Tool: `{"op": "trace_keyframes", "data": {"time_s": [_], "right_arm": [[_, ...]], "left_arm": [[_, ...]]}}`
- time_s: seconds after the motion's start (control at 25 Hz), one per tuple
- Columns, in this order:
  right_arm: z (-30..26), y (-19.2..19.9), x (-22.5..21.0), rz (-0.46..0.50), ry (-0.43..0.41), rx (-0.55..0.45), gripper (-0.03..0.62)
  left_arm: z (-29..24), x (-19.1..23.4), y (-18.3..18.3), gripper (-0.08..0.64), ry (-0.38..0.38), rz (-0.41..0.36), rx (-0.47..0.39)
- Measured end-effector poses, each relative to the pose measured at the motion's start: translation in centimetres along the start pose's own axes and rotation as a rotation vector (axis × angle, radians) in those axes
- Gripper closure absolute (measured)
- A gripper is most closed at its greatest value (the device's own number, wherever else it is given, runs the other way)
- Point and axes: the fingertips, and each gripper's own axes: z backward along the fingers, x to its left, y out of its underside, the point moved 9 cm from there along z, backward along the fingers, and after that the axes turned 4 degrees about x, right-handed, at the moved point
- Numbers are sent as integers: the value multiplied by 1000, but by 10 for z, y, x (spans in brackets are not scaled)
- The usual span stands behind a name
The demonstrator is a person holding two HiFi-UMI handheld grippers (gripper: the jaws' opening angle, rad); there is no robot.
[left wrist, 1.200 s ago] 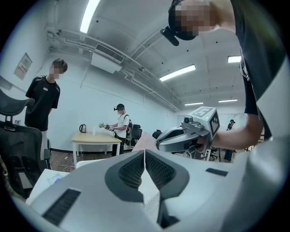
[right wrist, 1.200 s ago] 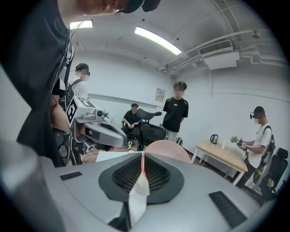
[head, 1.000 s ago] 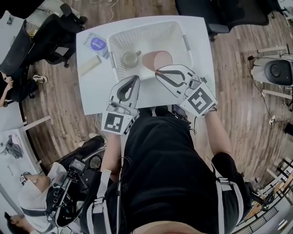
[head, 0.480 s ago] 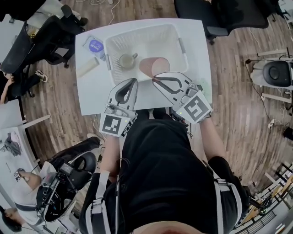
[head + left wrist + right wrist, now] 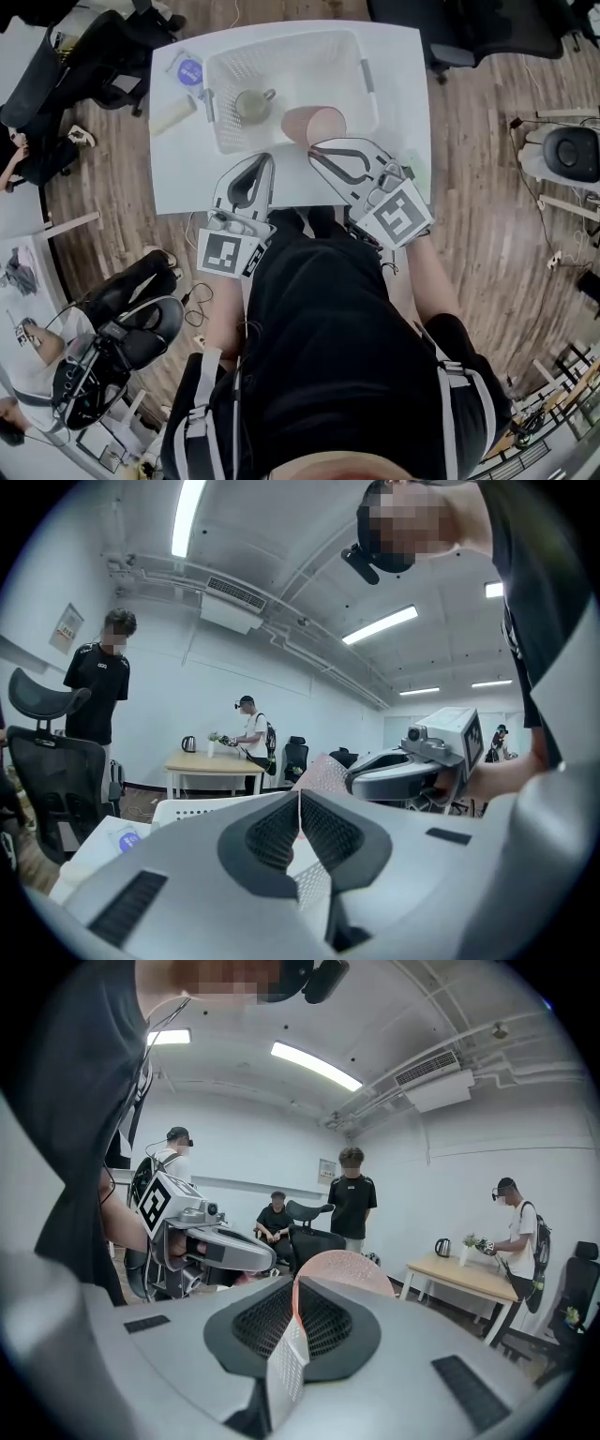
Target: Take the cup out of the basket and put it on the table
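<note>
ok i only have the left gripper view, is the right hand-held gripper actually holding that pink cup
observer: yes, the right gripper view shows the right hand-held gripper shut on the pink cup, at its rim.
operator: anything else in the basket
observer: a greenish mug sits in the white basket, at the picture's left of the cup in the head view.
operator: and outside it
observer: a cream cylinder lies on the table, off the basket's mug end.

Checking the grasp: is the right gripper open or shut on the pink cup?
Shut on the pink cup: the right gripper has its jaws closed on the cup's thin rim.
</note>
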Motion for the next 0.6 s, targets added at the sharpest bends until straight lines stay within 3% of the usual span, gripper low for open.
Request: {"op": "trace_keyframes", "data": {"time_s": [0.6], "right_arm": [[9, -17, 72, -19, 125, 11, 560]], "left_arm": [[74, -5, 12, 540, 79, -28, -30]]}}
